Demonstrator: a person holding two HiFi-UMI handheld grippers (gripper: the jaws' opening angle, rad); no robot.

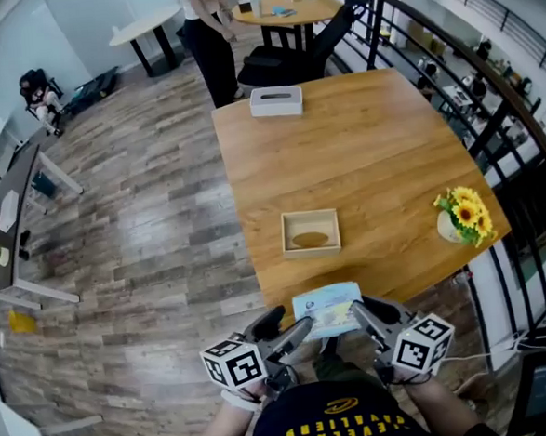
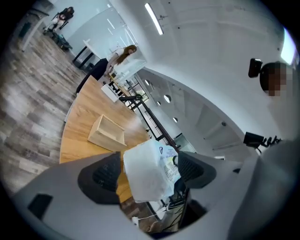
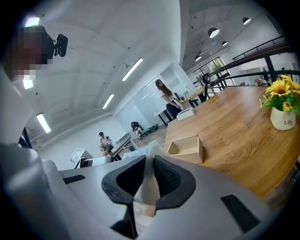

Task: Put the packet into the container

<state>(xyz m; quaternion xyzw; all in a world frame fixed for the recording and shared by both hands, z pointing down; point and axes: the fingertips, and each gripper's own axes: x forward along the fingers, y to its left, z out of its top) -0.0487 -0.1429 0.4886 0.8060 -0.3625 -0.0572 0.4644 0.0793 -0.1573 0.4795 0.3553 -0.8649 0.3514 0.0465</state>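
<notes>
Packet (image 1: 328, 309) held short of container (image 1: 310, 233).
It is pinched in the right gripper's (image 1: 365, 310) narrow jaws; the left gripper's (image 1: 298, 330) jaws are spread wide about it; container is seen straight ahead.

Left tongs (image 1: 295, 330): low, left of body, jaws wide apart; packet (image 1: 328, 309) between them, not clamped. Right tongs (image 1: 364, 313): jaws pinched on packet edge. Tips angled inward, converging. Forearms at bottom edge of head view.
</notes>
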